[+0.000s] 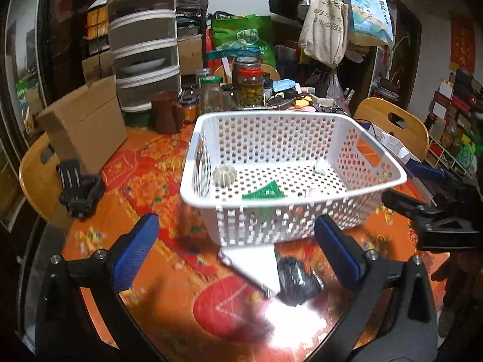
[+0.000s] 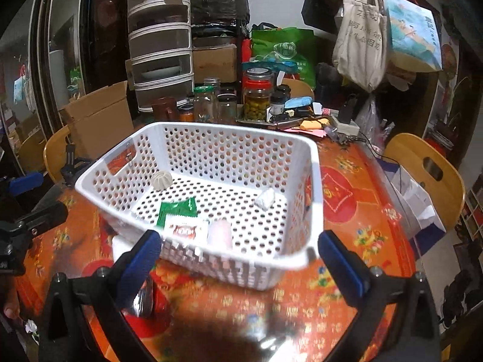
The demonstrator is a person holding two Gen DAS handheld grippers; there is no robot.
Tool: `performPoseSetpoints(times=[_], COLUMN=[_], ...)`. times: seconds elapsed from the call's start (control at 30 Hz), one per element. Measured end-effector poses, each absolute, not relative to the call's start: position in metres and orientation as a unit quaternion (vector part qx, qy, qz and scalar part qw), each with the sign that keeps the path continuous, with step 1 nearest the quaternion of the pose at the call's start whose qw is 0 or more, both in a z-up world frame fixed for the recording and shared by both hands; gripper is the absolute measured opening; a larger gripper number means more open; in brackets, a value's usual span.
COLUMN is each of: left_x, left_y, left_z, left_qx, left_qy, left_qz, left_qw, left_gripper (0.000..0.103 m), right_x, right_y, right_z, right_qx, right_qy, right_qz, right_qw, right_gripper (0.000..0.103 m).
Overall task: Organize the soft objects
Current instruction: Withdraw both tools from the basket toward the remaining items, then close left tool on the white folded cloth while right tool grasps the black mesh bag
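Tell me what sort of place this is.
Most likely a lived-in home dining or storage corner: a round table under a glossy red patterned cover, glass jars of preserved food, wooden chairs, and tote bags hanging on the wall.

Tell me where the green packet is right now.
The green packet lies on the floor of the white basket, near its front wall in the right wrist view, touching the white-and-red packet, with the ridged round grey piece behind it.

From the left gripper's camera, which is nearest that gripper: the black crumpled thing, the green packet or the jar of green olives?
1. Black crumpled thing, on the table between the left gripper fingers.
2. Green packet, inside the white basket.
3. Jar of green olives, behind the basket.
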State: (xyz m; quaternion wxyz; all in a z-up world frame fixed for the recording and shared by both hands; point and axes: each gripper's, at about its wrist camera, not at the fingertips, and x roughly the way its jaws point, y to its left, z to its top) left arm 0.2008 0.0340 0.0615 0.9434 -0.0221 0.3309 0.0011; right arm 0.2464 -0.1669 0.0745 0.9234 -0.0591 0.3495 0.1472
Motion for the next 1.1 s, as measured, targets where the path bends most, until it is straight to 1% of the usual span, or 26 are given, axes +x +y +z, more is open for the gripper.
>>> performPoseSetpoints(times=[0.3,0.53,0.77,0.87,0.97,1.03,1.07,1.1], left_x=[0.196,0.205,0.213,0.213,0.213,0.213,0.213,0.214], left_y=[0.050,0.061,0.072,0.077,0.081,0.083,0.084,0.084], left_z=[0.009,-0.025,-0.045,-0.047,-0.048,-0.050,-0.051,-0.051], left_qx=[-0.045,-0.053,-0.060,-0.055,-0.059,-0.061,-0.061,-0.061], left_qy=[0.360,0.382,0.393,0.387,0.387,0.388,0.389,0.390], left_qz=[0.018,0.029,0.038,0.052,0.052,0.053,0.052,0.052], left_qw=[0.932,0.922,0.917,0.919,0.919,0.918,0.918,0.917], left_gripper=[0.102,0.102,0.102,0.102,0.102,0.102,0.102,0.102], right_x=[0.200,0.174,0.178,0.178,0.181,0.185,0.188,0.192], right_y=[-0.187,-0.170,-0.132,-0.109,-0.090,-0.079,-0.076,-0.072], right_z=[0.048,0.023,-0.004,-0.013,-0.019,-0.023,-0.025,-0.027], right_qx=[-0.027,-0.020,-0.024,-0.034,-0.047,-0.054,-0.056,-0.058], right_qy=[0.346,0.337,0.376,0.391,0.401,0.407,0.411,0.416], right_qz=[0.155,0.187,0.211,0.230,0.247,0.250,0.249,0.248], right_qw=[0.925,0.922,0.902,0.890,0.881,0.877,0.875,0.873], right_gripper=[0.103,0.103,0.103,0.098,0.090,0.075,0.071,0.063])
